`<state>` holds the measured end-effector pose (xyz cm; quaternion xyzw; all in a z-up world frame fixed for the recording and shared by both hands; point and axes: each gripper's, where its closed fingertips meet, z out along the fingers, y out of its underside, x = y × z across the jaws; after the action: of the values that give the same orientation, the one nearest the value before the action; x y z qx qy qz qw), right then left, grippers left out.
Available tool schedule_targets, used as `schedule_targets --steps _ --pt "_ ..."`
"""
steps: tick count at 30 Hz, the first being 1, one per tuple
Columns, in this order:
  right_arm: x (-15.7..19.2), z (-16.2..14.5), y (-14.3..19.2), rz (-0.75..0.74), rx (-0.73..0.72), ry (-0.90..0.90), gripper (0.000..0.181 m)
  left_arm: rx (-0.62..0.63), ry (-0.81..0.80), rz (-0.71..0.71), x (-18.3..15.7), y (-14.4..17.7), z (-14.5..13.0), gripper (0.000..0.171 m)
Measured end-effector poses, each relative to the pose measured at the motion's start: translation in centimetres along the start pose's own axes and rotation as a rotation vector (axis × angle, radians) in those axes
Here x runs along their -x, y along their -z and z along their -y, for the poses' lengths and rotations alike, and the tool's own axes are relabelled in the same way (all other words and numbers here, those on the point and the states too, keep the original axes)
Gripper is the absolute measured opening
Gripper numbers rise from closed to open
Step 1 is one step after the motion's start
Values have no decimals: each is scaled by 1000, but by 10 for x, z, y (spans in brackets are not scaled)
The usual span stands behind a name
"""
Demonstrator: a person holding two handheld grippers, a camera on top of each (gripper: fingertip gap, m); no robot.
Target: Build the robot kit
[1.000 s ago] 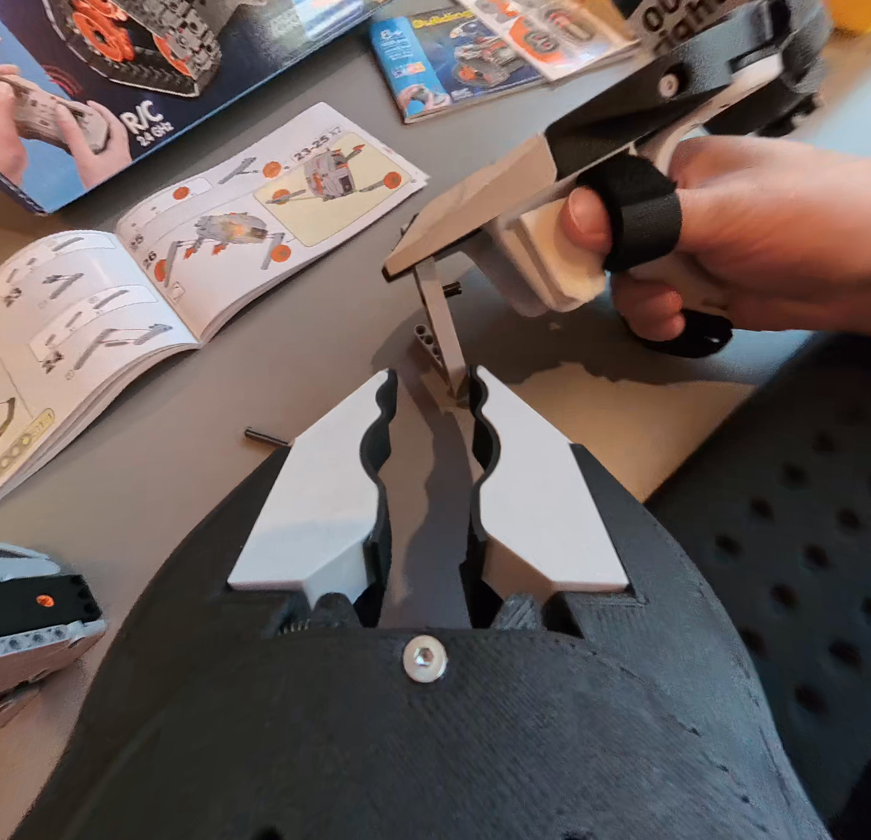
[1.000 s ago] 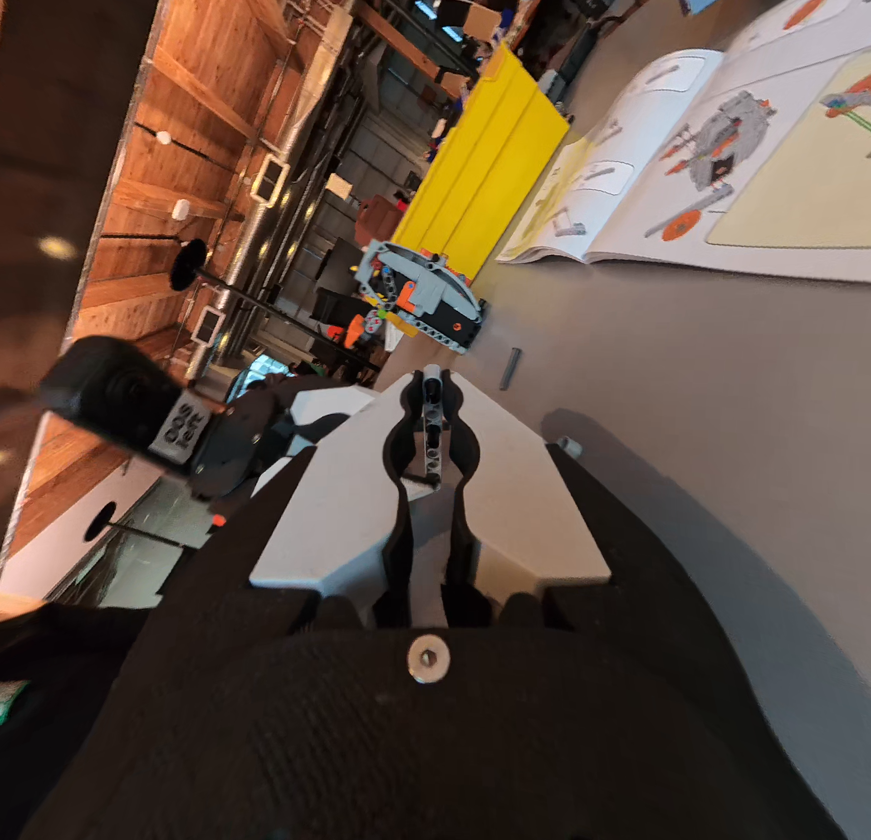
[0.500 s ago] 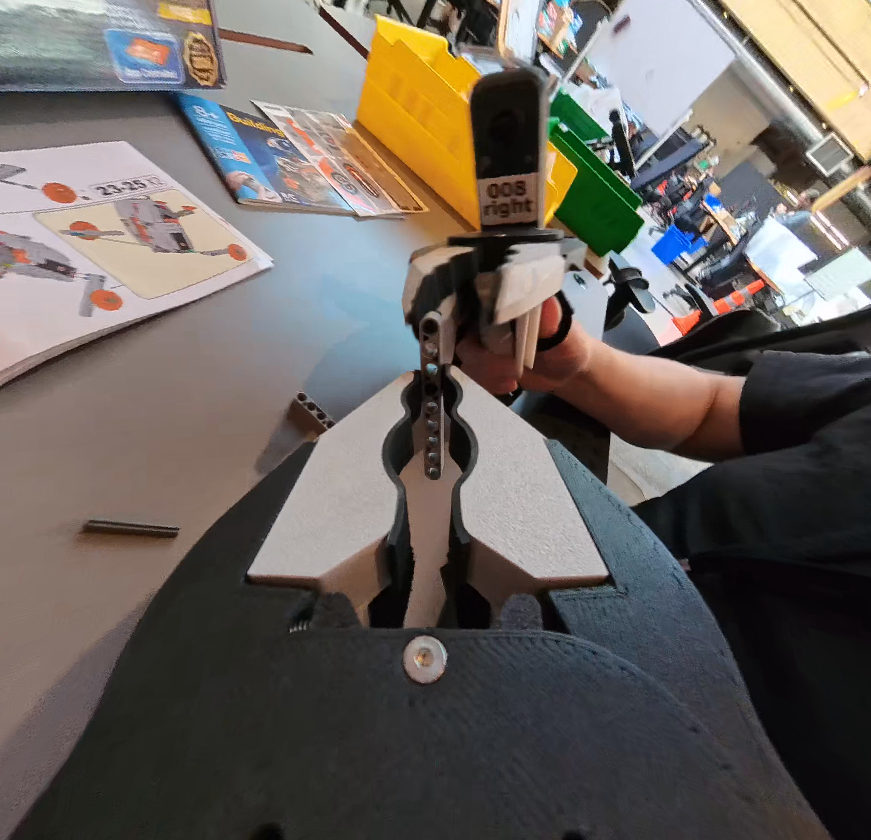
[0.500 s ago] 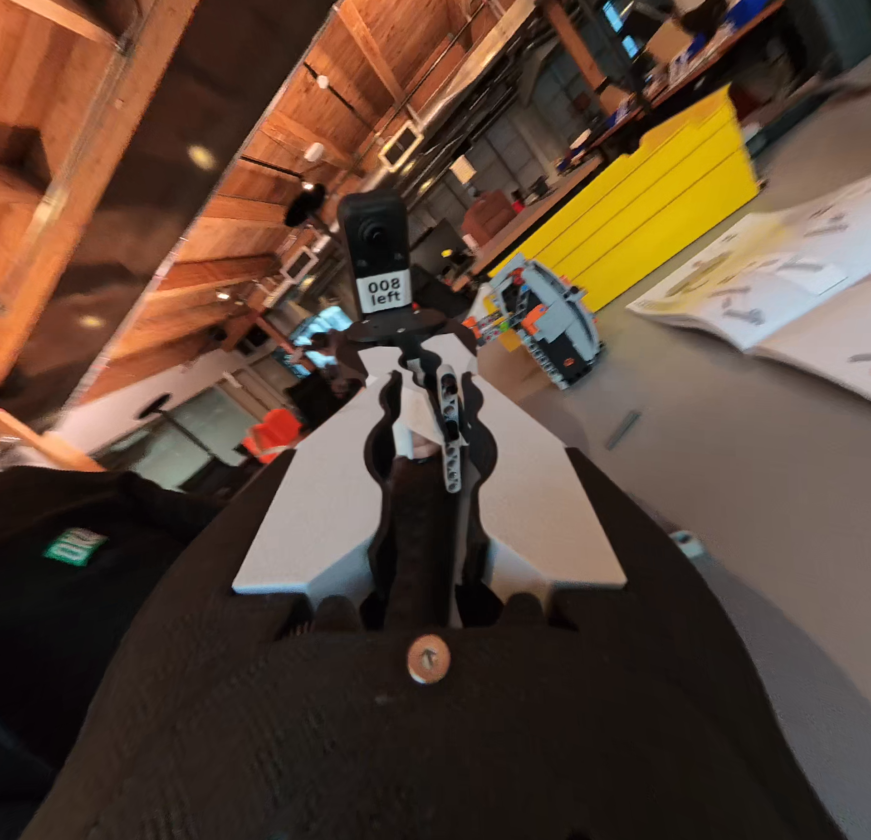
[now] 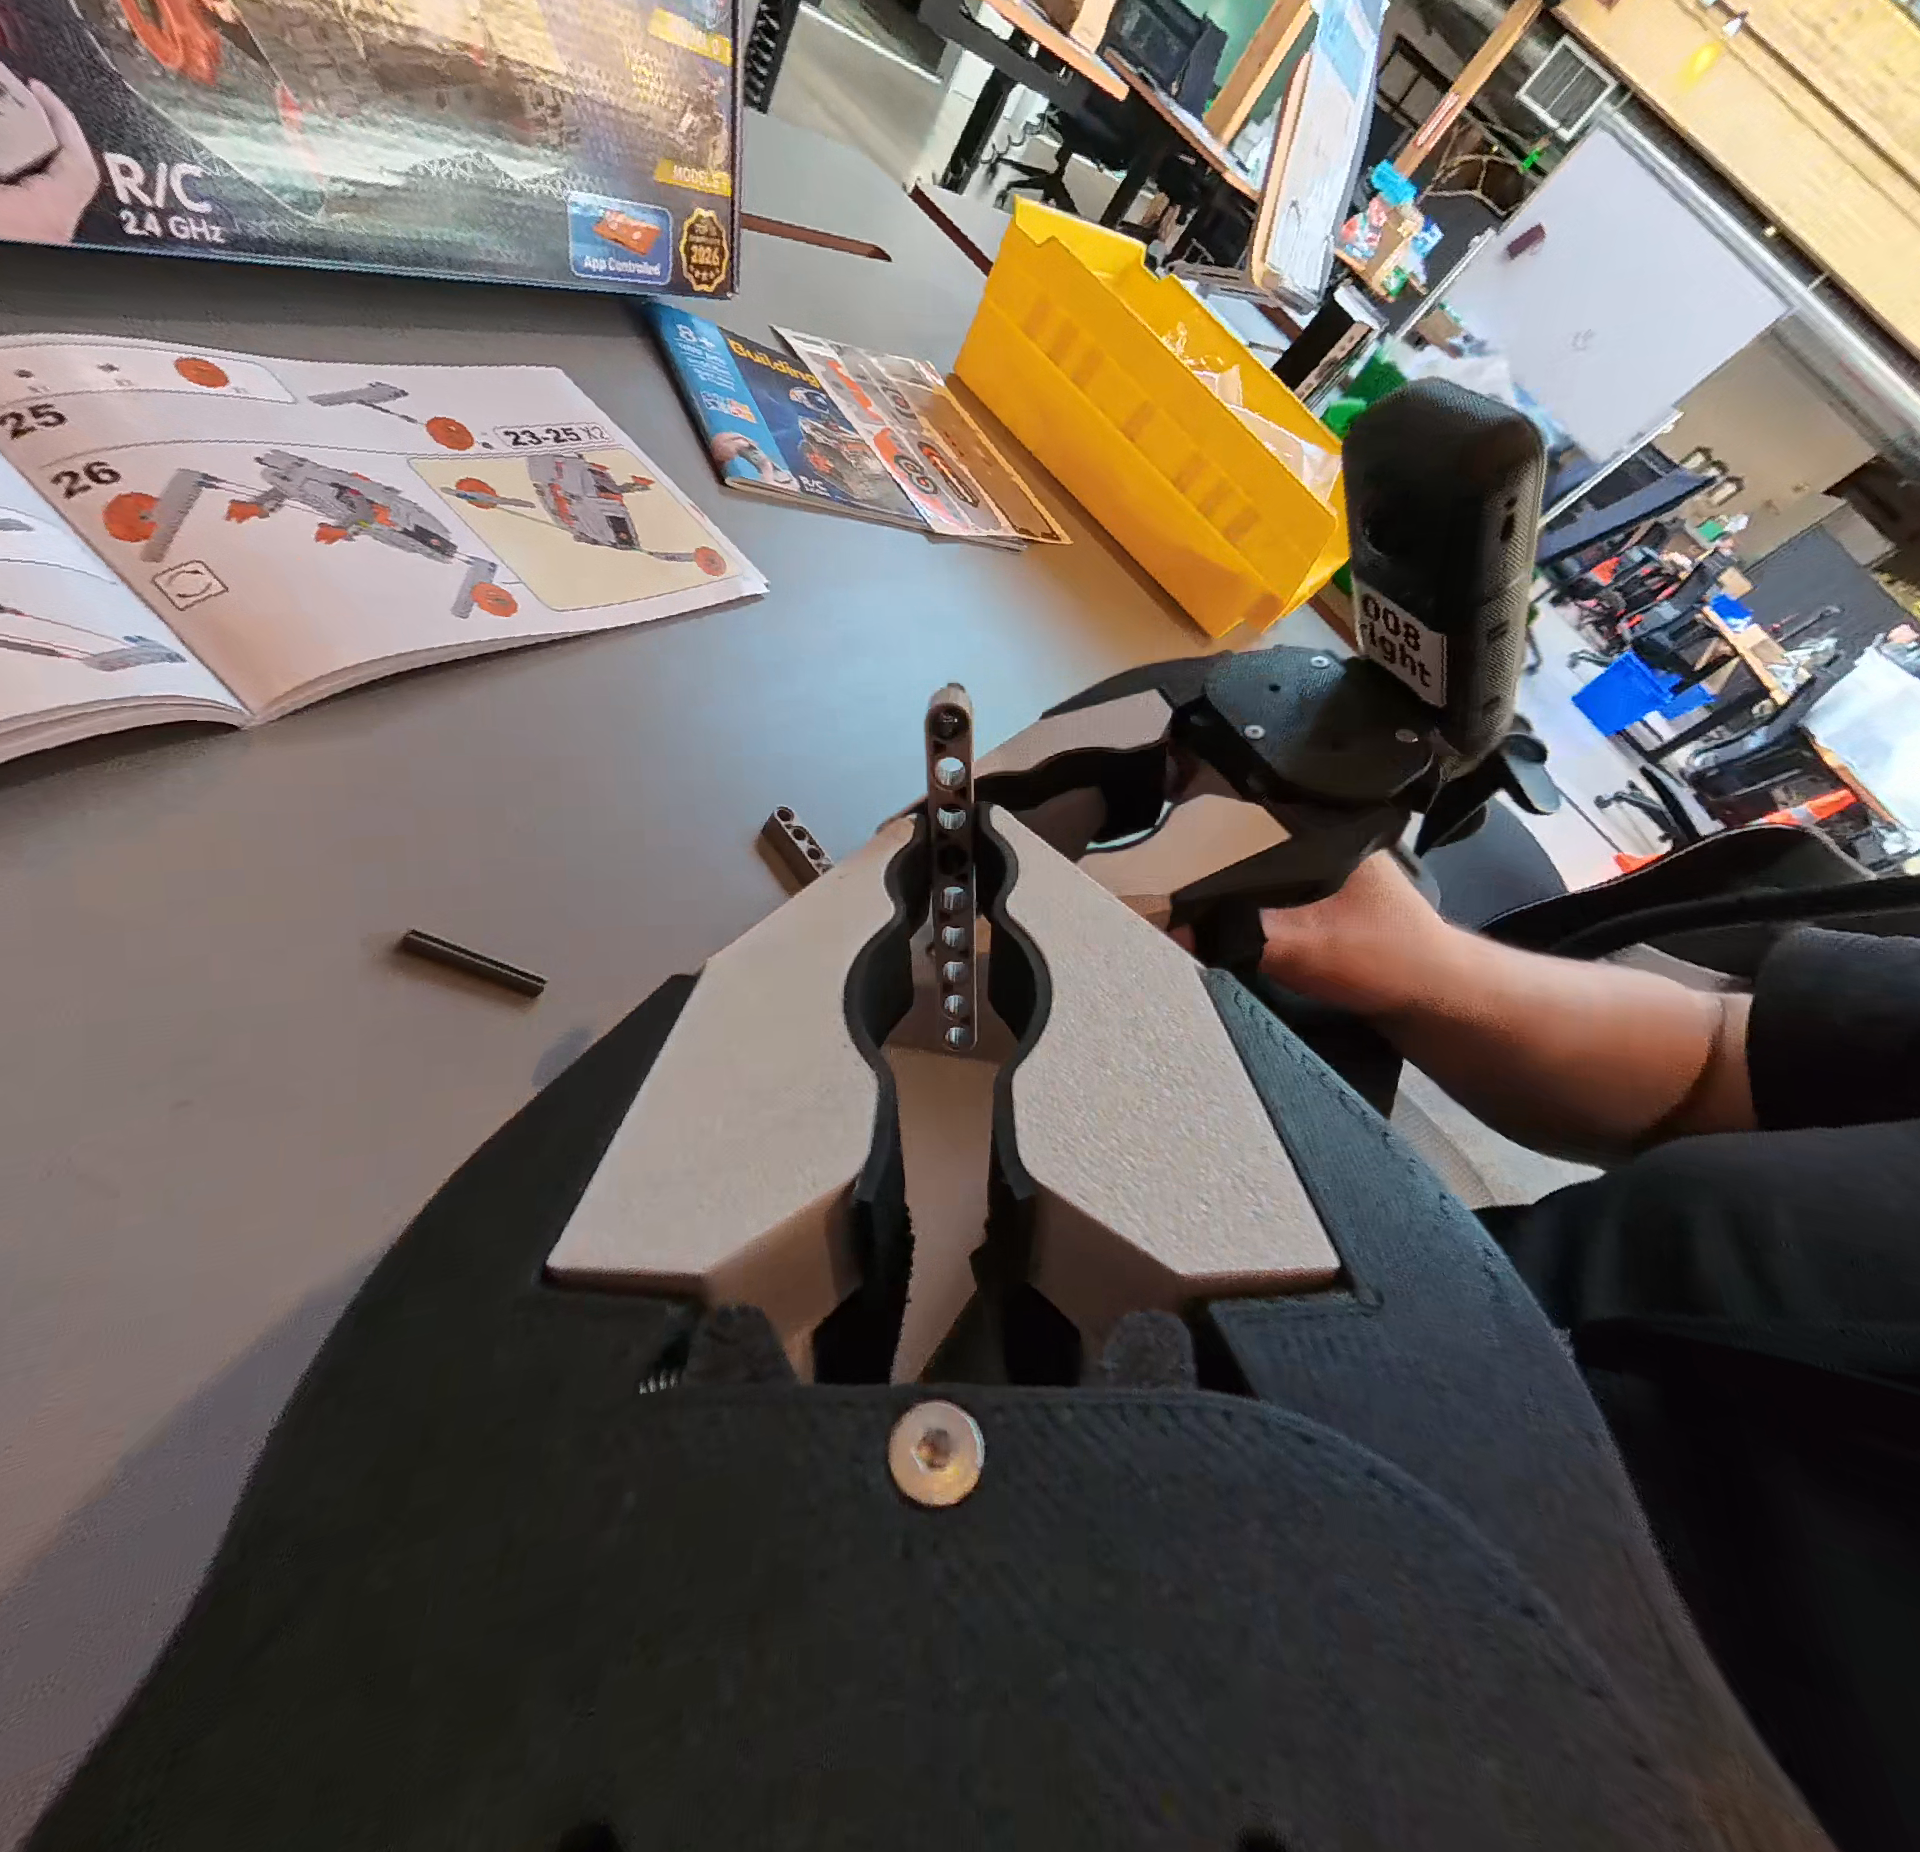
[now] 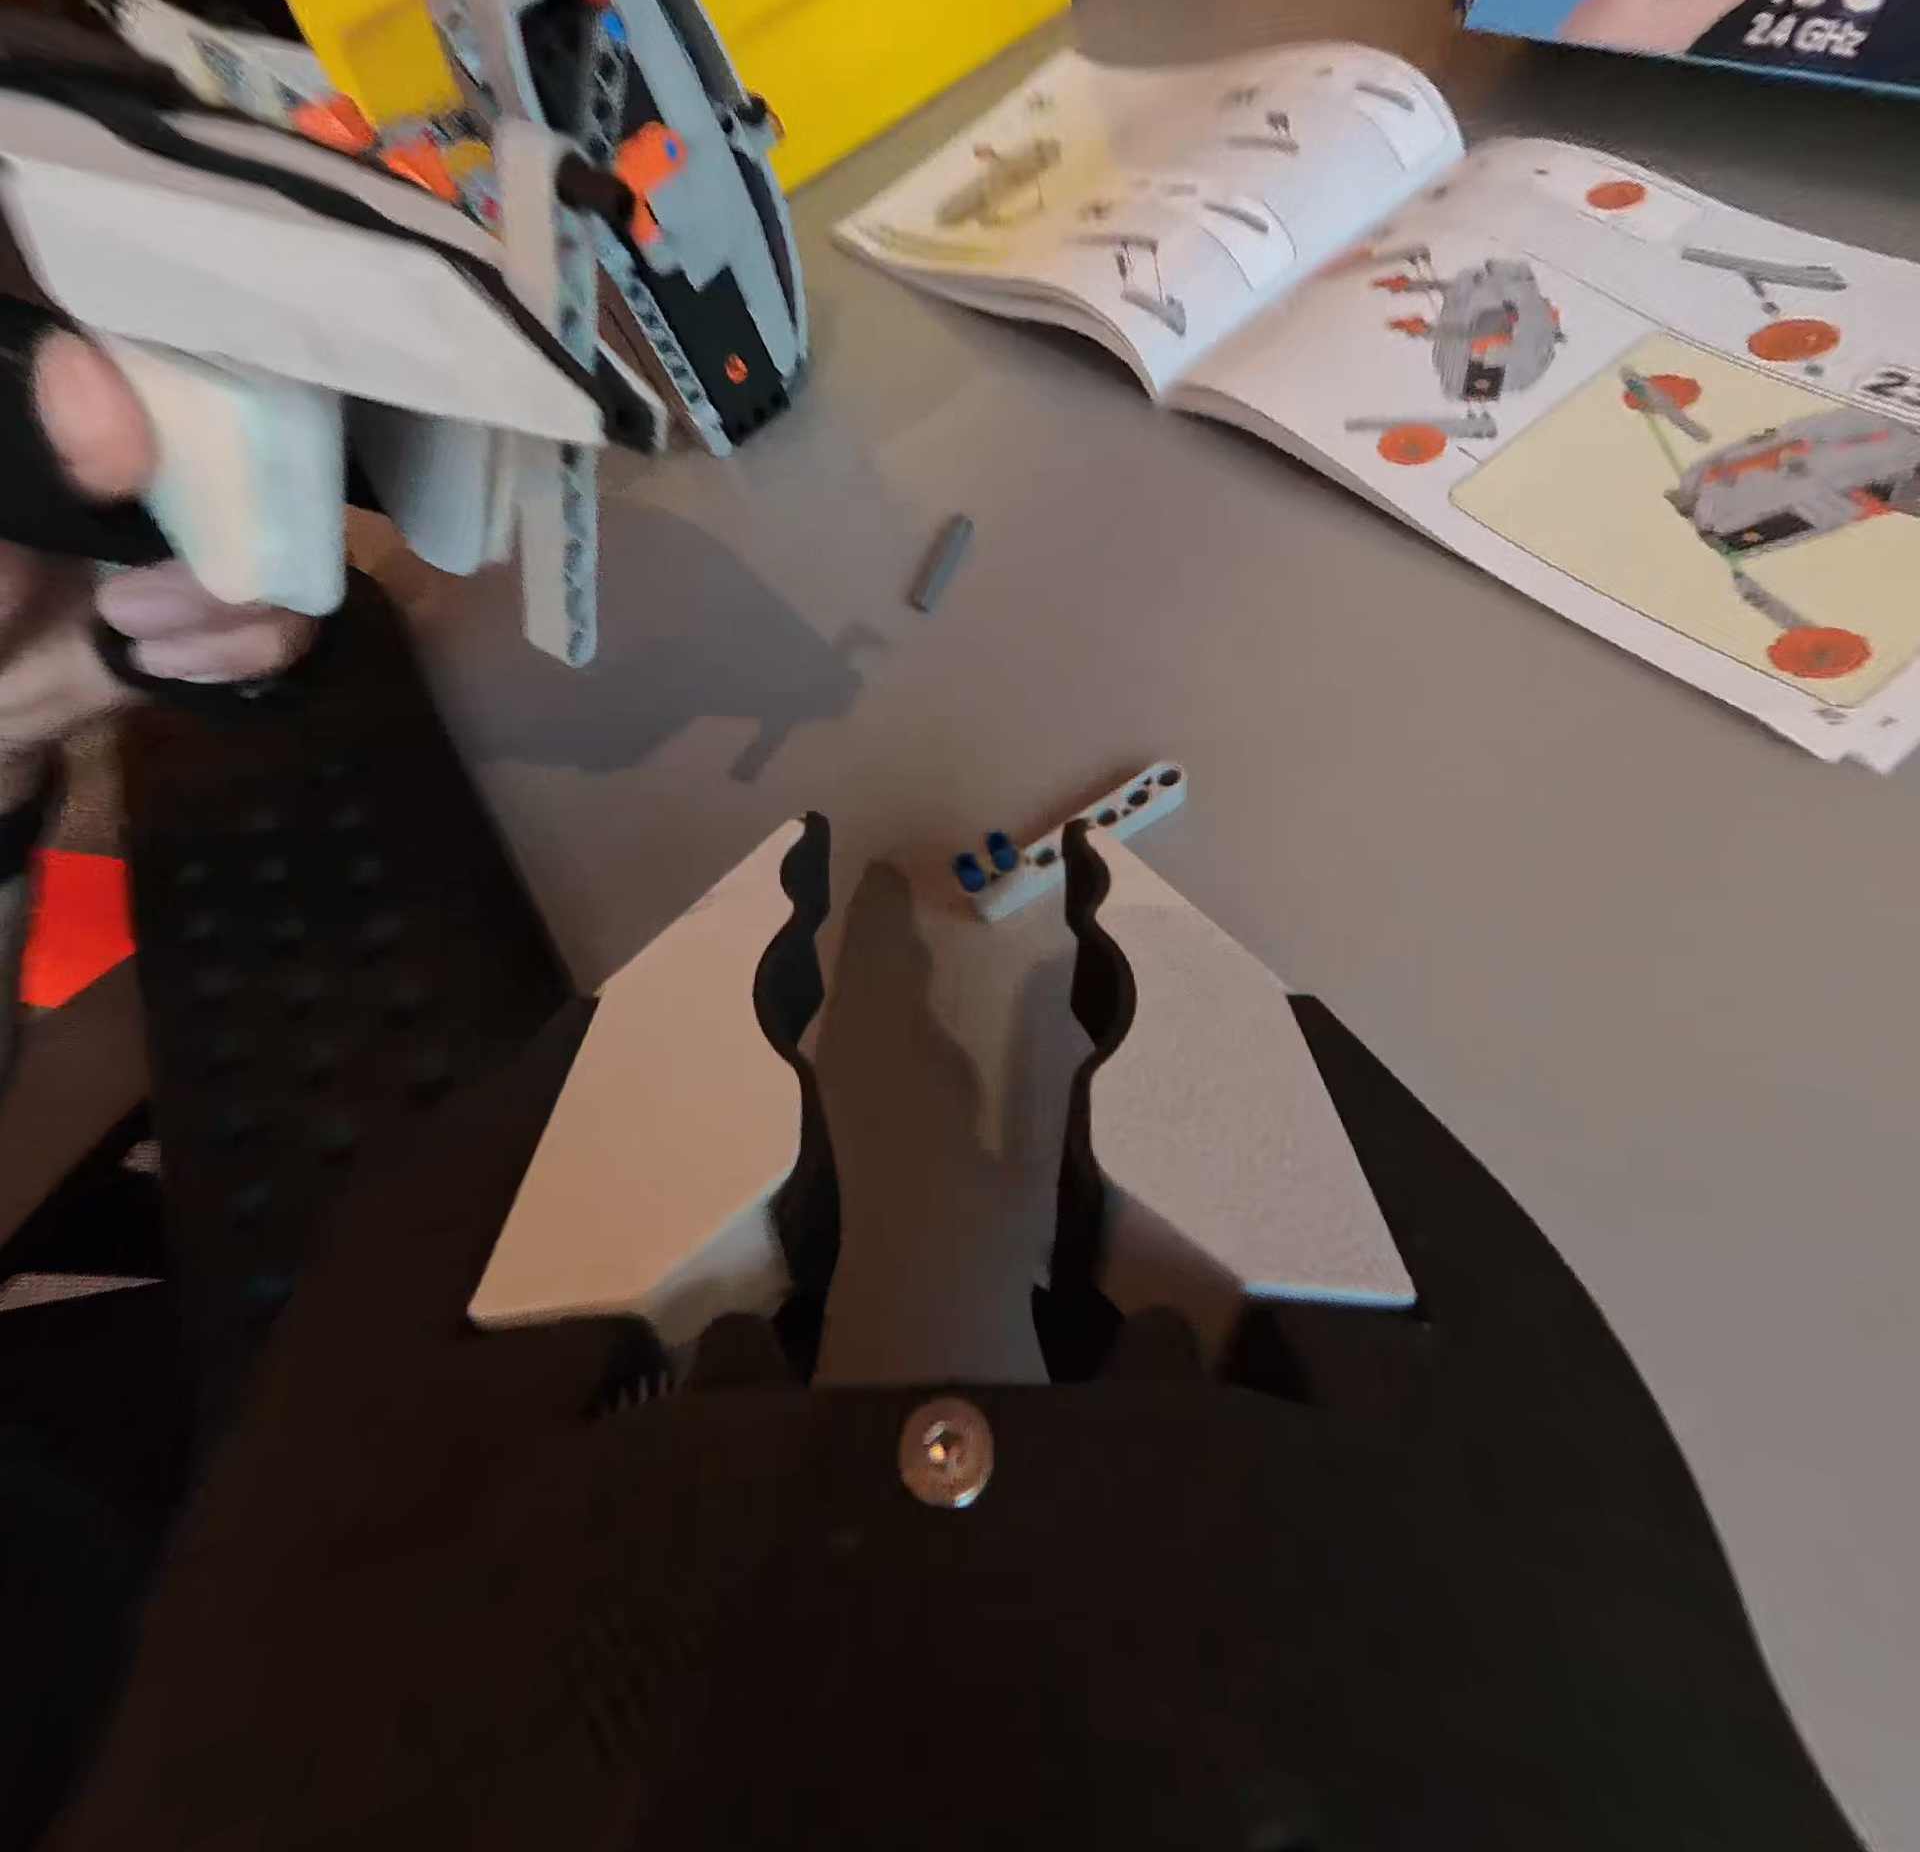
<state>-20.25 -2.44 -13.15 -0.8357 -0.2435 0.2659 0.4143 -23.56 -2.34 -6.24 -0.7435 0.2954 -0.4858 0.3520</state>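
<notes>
My left gripper is shut on a long grey beam with holes, which stands up out of the fingertips. In the right wrist view this gripper is at the upper left, with the beam hanging down over the table. My right gripper is open and empty, low over the grey table. A short pale beam with blue pins lies just past its right fingertip. In the left wrist view the right gripper is just beyond my fingers, held by a hand.
An open instruction booklet lies to the left, with a printed box behind it. Further right are leaflets and a yellow bin. A dark axle and a short beam lie on the table. A part-built model stands by a second bin. The left gripper's tips are roughly 8 centimeters from the right gripper's.
One second ago the right gripper held the long beam and the left was open. The left closed on it. The right has let go, opened and swung down toward the table.
</notes>
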Motion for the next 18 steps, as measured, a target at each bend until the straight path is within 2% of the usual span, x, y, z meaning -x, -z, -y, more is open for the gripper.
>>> schedule_targets --steps 2,4,7,11,13,15,18 --pt "-11 -5 -3 -125 47 71 46 12 -18 23 0 3 -2 5" --pt "-14 -9 -9 -168 91 107 44 17 -26 24 -2 4 -3 5" --pt "-20 -25 -11 -166 196 133 36 30 -20 -11 -7 4 -5 5" --pt "-46 -19 14 -188 142 151 30 34 -13 -34 -11 9 -9 5" --pt "-39 -19 15 -108 129 78 34 45 -12 -45 -13 10 -12 5" --pt "-23 -24 6 -40 147 84 42 54 -14 -59 -15 9 -14 5" --pt "-30 -25 -1 -108 159 180 43 63 -28 -46 -14 8 -14 5"
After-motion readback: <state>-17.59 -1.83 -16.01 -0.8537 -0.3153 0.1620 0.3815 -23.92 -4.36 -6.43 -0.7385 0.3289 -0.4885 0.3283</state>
